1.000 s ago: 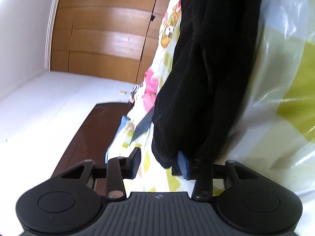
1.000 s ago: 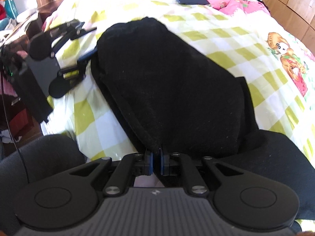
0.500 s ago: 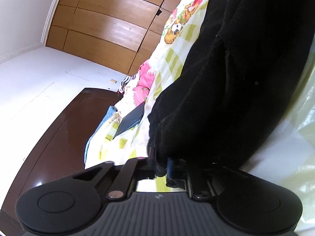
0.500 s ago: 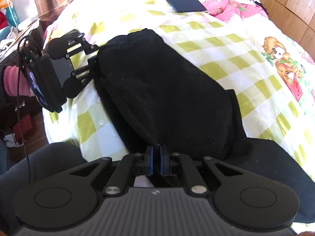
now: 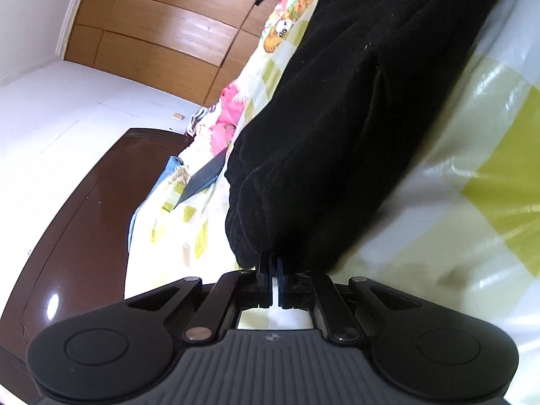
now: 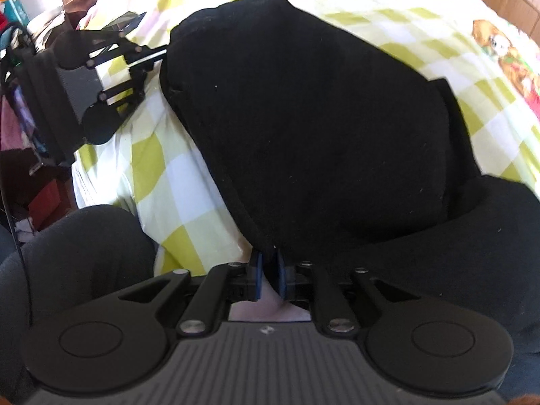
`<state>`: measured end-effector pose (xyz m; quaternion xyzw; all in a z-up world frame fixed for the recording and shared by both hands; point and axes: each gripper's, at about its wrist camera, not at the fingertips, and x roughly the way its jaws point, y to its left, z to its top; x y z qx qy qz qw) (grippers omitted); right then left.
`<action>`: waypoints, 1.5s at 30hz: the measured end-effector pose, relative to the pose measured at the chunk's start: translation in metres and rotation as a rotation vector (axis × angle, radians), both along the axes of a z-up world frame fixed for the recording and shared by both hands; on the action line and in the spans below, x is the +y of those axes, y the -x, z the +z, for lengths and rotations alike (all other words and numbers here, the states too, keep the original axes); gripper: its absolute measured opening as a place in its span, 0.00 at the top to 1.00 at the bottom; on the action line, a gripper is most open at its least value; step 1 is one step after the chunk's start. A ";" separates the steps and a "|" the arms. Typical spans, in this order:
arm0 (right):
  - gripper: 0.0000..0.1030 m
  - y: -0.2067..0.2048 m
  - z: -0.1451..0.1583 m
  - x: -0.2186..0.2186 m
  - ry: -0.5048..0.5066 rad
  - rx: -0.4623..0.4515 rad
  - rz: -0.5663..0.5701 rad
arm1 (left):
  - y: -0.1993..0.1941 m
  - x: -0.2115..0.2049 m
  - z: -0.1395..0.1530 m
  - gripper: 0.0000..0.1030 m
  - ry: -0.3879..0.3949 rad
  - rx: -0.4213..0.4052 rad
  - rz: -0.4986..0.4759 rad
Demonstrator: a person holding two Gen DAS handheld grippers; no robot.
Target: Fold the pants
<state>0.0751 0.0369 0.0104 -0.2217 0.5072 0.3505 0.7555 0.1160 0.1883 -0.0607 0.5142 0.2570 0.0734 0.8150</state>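
Both pairs of fingers are at the edge of the black pants [image 6: 310, 128], which lie spread over the yellow-and-white checked bedsheet [image 6: 158, 165] and fill the middle of both views. We see our left gripper [image 5: 271, 263] low in the centre of its own frame, its fingers [image 5: 265, 280] clenched on the near hem of the pants, where the dark cloth bunches into them. The right wrist view shows that same gripper [image 6: 158, 54] in the upper left of the frame, its tips at the far left corner of the pants.

Our right gripper [image 6: 268, 270] sits bottom centre of its view. Its blue-padded fingers [image 6: 258, 278] have just been opening a little; a narrow gap shows between them, with the fold of the pants still dipping in at the tips and looking grasped.

In the left wrist view a dark flat rectangle [image 5: 206, 179] lies on the bed at mid left, beyond the pants, with a dark brown footboard [image 5: 77, 222] lower left and wooden wardrobe panels [image 5: 162, 30] across the top. A dark-clothed knee [image 6: 77, 246] shows at the lower left of the right wrist view.
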 end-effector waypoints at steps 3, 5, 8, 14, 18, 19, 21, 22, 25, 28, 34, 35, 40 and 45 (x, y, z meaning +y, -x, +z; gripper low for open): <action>0.79 0.002 0.011 -0.008 -0.052 0.000 -0.024 | 0.008 0.003 0.006 0.75 0.001 0.015 0.010; 0.78 0.007 0.022 -0.018 -0.084 -0.022 -0.046 | 0.017 -0.001 0.017 0.75 0.008 0.005 0.004; 0.72 0.015 0.042 -0.045 -0.155 -0.042 -0.112 | 0.028 -0.015 0.037 0.75 -0.004 -0.030 -0.017; 0.70 0.002 0.060 -0.136 -0.187 -0.133 -0.379 | 0.029 -0.071 0.071 0.74 0.141 -0.041 -0.122; 0.70 -0.023 0.054 -0.225 -0.243 -0.170 -0.675 | 0.029 -0.138 0.070 0.74 0.206 -0.017 -0.279; 0.70 -0.031 0.051 -0.249 -0.261 -0.167 -0.744 | 0.029 -0.154 0.069 0.74 0.224 -0.007 -0.316; 0.70 -0.050 0.045 -0.292 -0.292 -0.162 -0.869 | 0.028 -0.186 0.066 0.74 0.244 0.004 -0.379; 0.68 -0.059 0.040 -0.314 -0.306 -0.156 -0.926 | 0.027 -0.201 0.064 0.73 0.247 0.009 -0.403; 0.68 -0.085 0.023 -0.369 -0.394 -0.128 -1.077 | 0.017 -0.235 0.063 0.72 0.285 0.043 -0.449; 0.68 -0.103 0.003 -0.409 -0.503 -0.108 -1.195 | 0.005 -0.262 0.062 0.72 0.313 0.069 -0.468; 0.70 -0.123 -0.033 -0.448 -0.702 -0.064 -1.285 | -0.009 -0.296 0.057 0.72 0.318 0.106 -0.483; 0.70 -0.124 -0.037 -0.453 -0.742 -0.064 -1.302 | -0.010 -0.300 0.055 0.72 0.310 0.108 -0.483; 0.70 -0.105 -0.033 -0.465 -0.784 -0.122 -1.324 | -0.015 -0.306 0.053 0.72 0.296 0.118 -0.473; 0.71 -0.119 -0.045 -0.471 -0.866 -0.103 -1.336 | -0.022 -0.314 0.049 0.72 0.303 0.128 -0.455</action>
